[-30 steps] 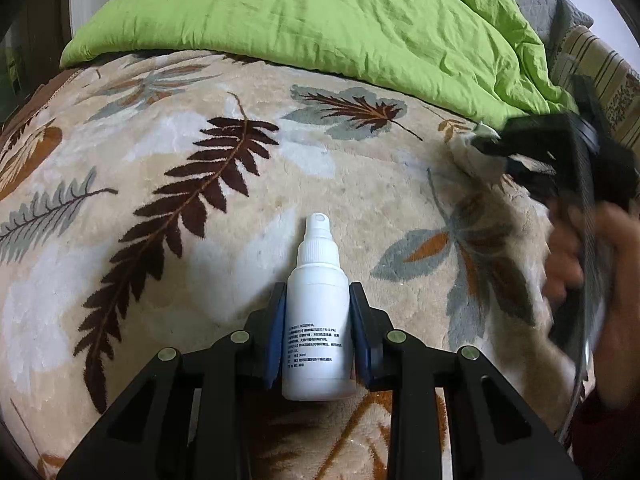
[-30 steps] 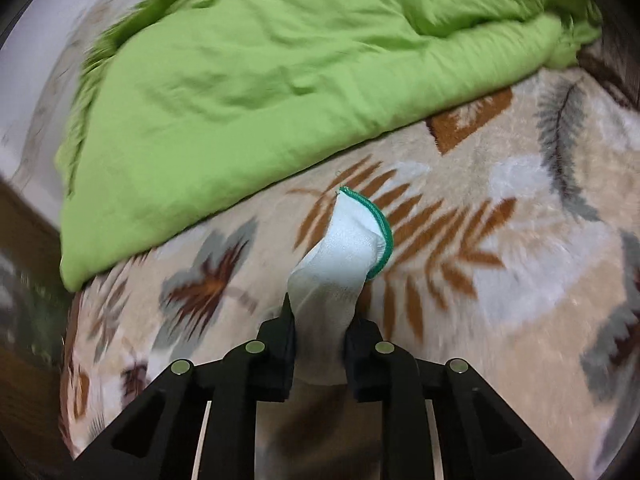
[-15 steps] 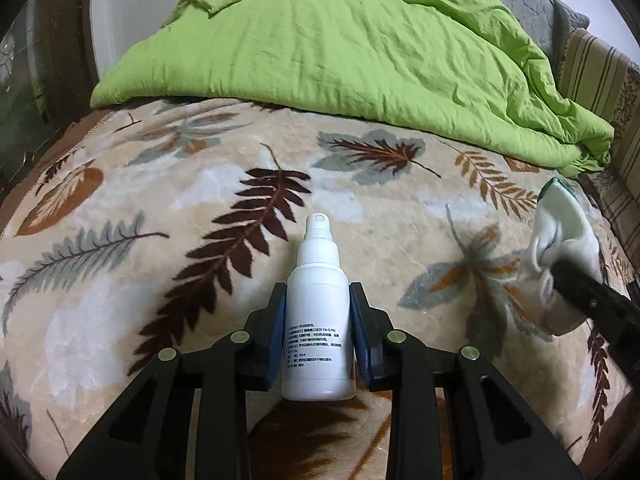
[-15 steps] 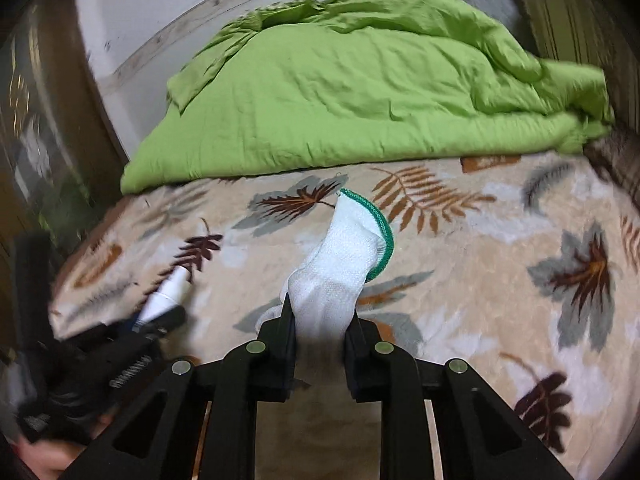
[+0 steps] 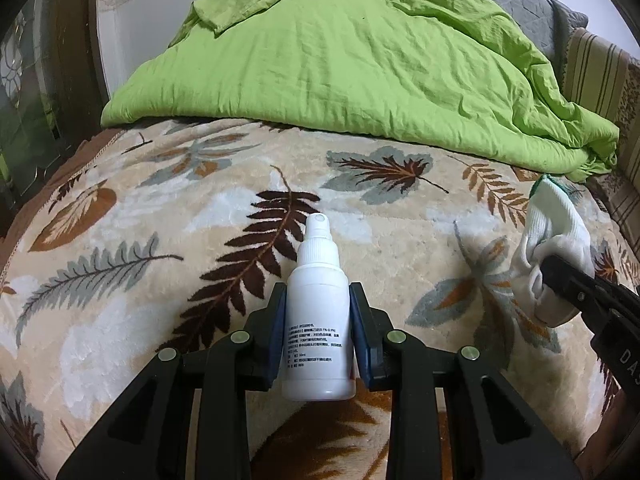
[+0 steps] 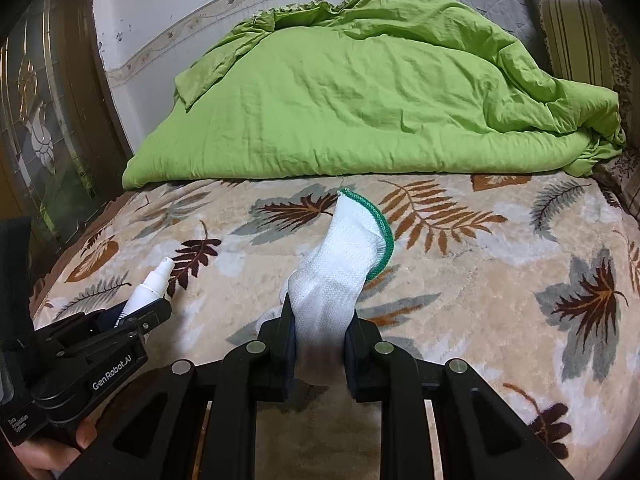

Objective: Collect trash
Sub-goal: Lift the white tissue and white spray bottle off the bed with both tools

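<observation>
The left tongs (image 5: 318, 332) pinch a white spray bottle (image 5: 319, 312) by its body, blue pads pressed against both sides, the nozzle pointing forward away from the camera and the printed label facing up. The bottle is held above the leaf-patterned blanket (image 5: 160, 216), not lying on it. To the right, the right tongs (image 6: 320, 344) are closed down on a white sock (image 6: 340, 264) with a green-edged cuff, which stands up out of the grip and leans a little to the right.

Each camera catches the other tool at its edge. The left wrist view shows the sock from the side, bunched against one black finger of the right tongs at the far right — the cuff barely visible. The right wrist view shows the left tongs low on the left, the bottle's neck and nozzle poking out past them, and part of a hand (image 6: 44, 452) gripping the handle.

The surface is a bed covered in a cream plush blanket with brown, grey and rust leaves. A rumpled lime-green duvet (image 6: 360, 108) is heaped across the far side. Behind it is a white wall with a patterned border, a dark wooden door with decorative glass (image 6: 36, 128) on the left, and a striped cushion (image 6: 572, 36) on the right.
</observation>
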The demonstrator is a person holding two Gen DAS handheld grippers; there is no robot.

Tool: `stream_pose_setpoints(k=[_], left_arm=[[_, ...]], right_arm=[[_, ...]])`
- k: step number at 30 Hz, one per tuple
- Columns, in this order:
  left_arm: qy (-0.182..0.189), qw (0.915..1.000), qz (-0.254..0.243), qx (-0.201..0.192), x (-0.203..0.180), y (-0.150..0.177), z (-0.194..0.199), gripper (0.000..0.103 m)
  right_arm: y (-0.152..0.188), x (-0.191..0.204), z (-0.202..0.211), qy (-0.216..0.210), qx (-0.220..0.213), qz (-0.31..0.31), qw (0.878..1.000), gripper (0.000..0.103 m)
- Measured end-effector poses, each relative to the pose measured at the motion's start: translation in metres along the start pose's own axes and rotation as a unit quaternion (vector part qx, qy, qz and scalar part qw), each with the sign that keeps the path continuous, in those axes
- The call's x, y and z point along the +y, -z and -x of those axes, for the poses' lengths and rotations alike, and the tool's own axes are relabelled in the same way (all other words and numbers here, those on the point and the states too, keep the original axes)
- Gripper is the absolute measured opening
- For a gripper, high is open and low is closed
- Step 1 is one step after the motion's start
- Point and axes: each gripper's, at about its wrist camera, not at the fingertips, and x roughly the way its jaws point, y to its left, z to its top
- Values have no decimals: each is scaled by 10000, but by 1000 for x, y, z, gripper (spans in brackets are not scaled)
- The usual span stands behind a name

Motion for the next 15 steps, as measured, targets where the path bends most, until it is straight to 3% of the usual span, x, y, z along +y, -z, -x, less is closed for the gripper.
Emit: stream_pose_setpoints(k=[15], left_arm=[[-65,9999,-72,-68,-2,1,2,29]], right_arm=[[2,4,0,-32,22,57,10000,21]])
